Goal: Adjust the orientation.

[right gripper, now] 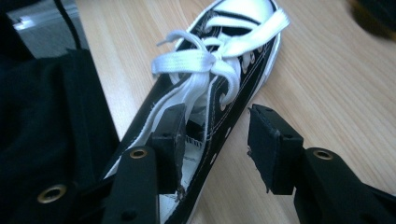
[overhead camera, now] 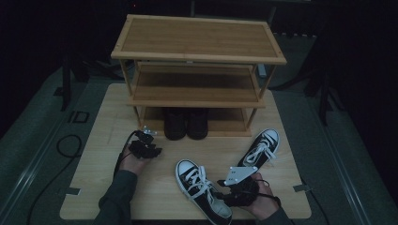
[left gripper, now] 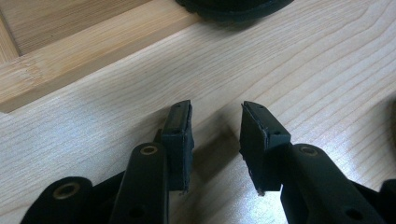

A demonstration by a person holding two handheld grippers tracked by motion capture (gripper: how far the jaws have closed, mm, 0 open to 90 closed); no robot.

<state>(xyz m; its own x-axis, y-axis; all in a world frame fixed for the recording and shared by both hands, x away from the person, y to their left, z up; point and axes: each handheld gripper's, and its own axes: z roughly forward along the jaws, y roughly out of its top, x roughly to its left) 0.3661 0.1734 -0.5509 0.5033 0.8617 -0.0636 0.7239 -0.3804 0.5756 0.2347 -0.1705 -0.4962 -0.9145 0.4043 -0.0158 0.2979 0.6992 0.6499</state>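
Sneaker (overhead camera: 202, 195) lies on pale wooden table (overhead camera: 103, 187).

No readable text, label or number on sneakers, rack or table (too dim, blurred).

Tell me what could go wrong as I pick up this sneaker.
The right hand-held gripper is open astride one side wall of the near sneaker, so a thin-canvas grip could let the shoe swing or slip. Its loose white laces could snag a jaw. The bottom shelf of the shoe rack already holds dark shoes, so space looks tight.
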